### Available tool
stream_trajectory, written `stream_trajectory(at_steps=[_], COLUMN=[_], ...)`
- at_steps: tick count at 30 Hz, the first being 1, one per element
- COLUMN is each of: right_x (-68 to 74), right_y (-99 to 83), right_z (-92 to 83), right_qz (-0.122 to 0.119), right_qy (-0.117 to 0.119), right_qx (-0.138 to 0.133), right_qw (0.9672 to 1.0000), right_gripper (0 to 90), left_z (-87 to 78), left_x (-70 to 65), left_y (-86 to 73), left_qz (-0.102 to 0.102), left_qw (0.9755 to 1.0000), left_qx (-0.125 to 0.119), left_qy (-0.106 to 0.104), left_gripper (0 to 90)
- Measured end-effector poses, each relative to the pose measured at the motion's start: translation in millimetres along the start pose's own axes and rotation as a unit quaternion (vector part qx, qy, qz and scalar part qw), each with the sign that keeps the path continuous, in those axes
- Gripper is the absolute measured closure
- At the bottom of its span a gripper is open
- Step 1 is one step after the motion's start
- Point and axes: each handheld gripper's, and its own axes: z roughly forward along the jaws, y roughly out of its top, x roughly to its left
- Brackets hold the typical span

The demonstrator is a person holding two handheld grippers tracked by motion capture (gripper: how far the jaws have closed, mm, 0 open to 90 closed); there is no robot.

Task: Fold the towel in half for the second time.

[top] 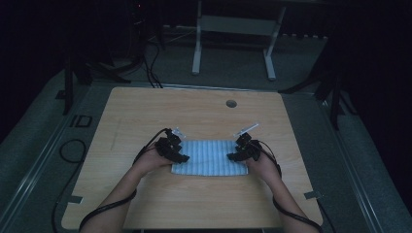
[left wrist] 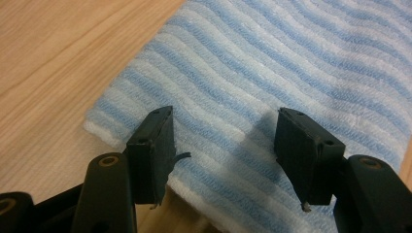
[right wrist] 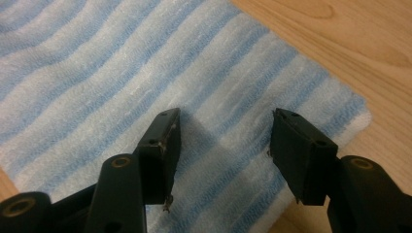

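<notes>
A folded blue-and-white striped towel lies flat on the wooden table, near its front middle. My left gripper is over the towel's left end and my right gripper over its right end, each held by a hand. In the left gripper view the two black jaws stand apart above a corner of the towel, and the left gripper is open with only flat cloth below the gap. The right gripper is likewise open over the other corner of the towel, pinching nothing.
The light wooden table has a round cable hole near its far edge. A white metal frame stands on the floor behind it. Black cables and dark stands lie left and right of the table.
</notes>
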Motion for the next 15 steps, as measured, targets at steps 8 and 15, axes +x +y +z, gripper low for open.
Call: stream_trajectory(at_steps=[8, 15], right_x=[3.2, 8.9], right_y=[3.1, 6.2], right_z=[-1.8, -14.4], right_qz=[-0.014, -0.018], right_qy=[0.0, 0.006], right_qx=[0.008, -0.009], right_qw=[0.9999, 0.9998], right_gripper=[40.8, 37.0], left_z=[-6.6, -23.7], left_x=[-2.5, -8.0], left_y=[-0.9, -1.3], left_qz=[-0.002, -0.009], left_qw=[1.0, 0.9996], left_qx=[-0.004, -0.028], left_qy=[0.005, 0.004], left_gripper=[39.7, 38.1])
